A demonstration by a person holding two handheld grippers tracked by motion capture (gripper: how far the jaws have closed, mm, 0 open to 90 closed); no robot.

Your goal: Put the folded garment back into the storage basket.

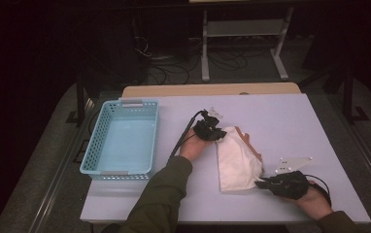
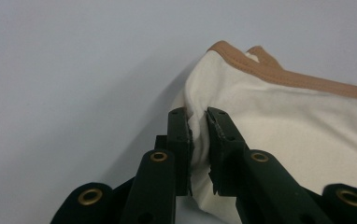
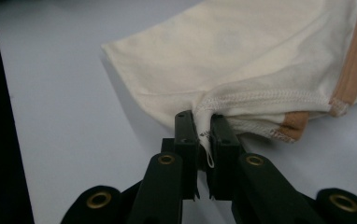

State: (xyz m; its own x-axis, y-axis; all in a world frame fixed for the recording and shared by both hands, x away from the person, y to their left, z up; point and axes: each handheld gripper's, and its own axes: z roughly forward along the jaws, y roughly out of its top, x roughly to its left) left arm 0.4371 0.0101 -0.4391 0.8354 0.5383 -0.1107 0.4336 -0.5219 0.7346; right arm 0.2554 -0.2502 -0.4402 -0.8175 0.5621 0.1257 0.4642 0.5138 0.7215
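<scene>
While the cream garment (image 1: 238,160) is lying folded near the centre of the desk (image 1: 319,126), both tongs are gripping it at opposite ends, presumably so that the cloth can be lifted or folded without sagging. The left tongs (image 1: 217,135) are pinching the garment's far corner, at about eleven o'clock of the cloth; in the left gripper view the jaws are standing almost together with a ridge of cream fabric (image 2: 199,135) squeezed between them, just short of the tan trim (image 2: 284,74). The right tongs (image 1: 260,183) are clamping the near edge at about five o'clock; in the right gripper view the stitched hem (image 3: 260,97) is bunching into the closed jaws, beside the tan band (image 3: 354,60). Holding two diagonal corners is likely giving control over the whole panel. The light-blue basket (image 1: 92,145) is standing empty at nine o'clock of the garment, well apart, probably waiting as its destination. Both hands are resting low, near the desk surface.
</scene>
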